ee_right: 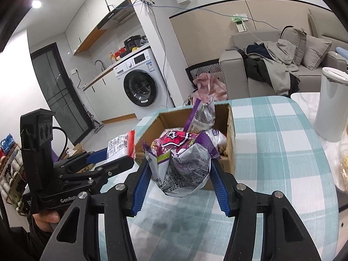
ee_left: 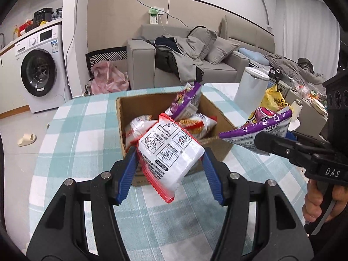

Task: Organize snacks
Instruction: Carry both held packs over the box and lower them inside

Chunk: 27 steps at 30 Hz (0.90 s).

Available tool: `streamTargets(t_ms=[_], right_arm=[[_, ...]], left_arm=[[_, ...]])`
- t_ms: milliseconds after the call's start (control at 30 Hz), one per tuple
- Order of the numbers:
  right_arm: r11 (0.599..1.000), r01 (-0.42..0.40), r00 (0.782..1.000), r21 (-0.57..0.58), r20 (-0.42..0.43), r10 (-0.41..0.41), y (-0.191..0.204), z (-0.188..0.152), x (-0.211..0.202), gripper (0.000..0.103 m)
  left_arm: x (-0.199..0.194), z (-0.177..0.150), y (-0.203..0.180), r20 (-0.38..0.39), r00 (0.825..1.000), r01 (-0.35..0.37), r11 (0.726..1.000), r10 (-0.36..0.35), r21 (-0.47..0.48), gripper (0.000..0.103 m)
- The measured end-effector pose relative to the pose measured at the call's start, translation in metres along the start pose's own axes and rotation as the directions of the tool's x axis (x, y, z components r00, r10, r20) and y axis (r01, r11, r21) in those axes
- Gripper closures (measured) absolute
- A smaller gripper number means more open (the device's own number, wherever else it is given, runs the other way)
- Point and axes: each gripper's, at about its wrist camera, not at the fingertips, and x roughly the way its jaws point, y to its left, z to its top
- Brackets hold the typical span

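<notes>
Covering table [ee_left: 71, 130], checked cloth [ee_right: 271, 152]

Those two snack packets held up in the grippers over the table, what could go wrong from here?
The white-and-red packet hangs tilted between the left gripper pads, so it might slip out onto the checked tablecloth. The purple packet looks crumpled in the right gripper; the snacks inside may get crushed. The cardboard box is already crowded, with another purple packet sticking up, so added packets could spill over.
</notes>
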Motion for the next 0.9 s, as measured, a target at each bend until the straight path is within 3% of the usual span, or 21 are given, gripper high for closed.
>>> streamTargets(t_ms=[900], right_arm=[[1.0,0.016,0.999,0.02,0.037,-0.016,0.0,0.045,0.02,0.048]], left_arm=[[0.021,0.054,0.016,0.05,0.999,-0.012,1.0,0.012,-0.005,0.046]])
